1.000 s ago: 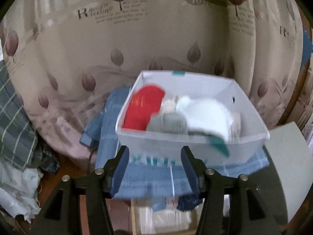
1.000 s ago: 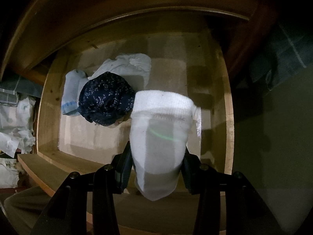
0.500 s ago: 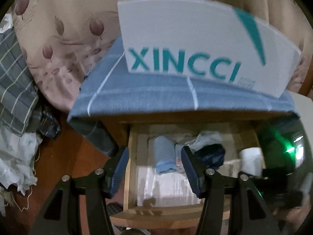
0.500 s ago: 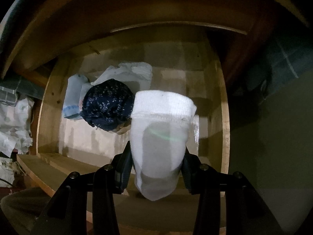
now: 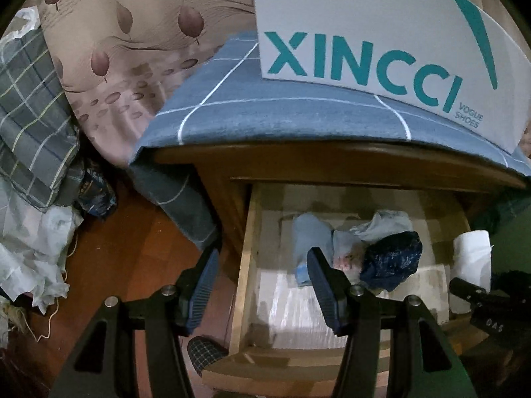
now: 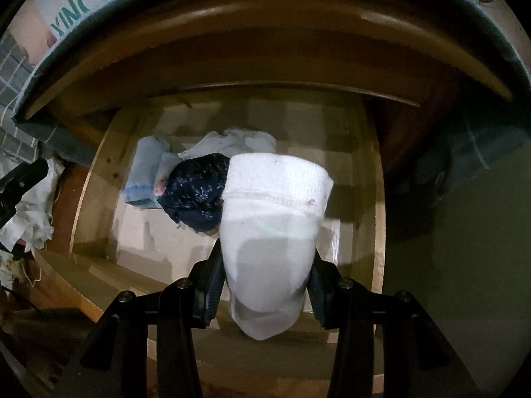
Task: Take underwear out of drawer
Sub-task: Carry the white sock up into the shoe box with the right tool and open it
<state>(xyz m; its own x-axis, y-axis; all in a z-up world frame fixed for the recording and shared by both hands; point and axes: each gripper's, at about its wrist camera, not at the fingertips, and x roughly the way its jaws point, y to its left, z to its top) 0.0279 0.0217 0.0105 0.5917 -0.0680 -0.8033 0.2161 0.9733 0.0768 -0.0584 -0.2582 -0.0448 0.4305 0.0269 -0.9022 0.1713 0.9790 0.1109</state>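
White underwear [image 6: 272, 229] in right claw [image 6: 264, 285]

Both cameras look steeply down past their own fingers into the open drawer [image 5: 247, 255]. The left view sits farther back, taking in floor and box [image 5: 381, 33]; the right hovers close. Both share the dark bundle [image 6: 195, 192] beyond the fingers.

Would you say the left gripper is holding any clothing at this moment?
No, the left gripper stands open with nothing between its fingers, hovering over the near left edge of the drawer.
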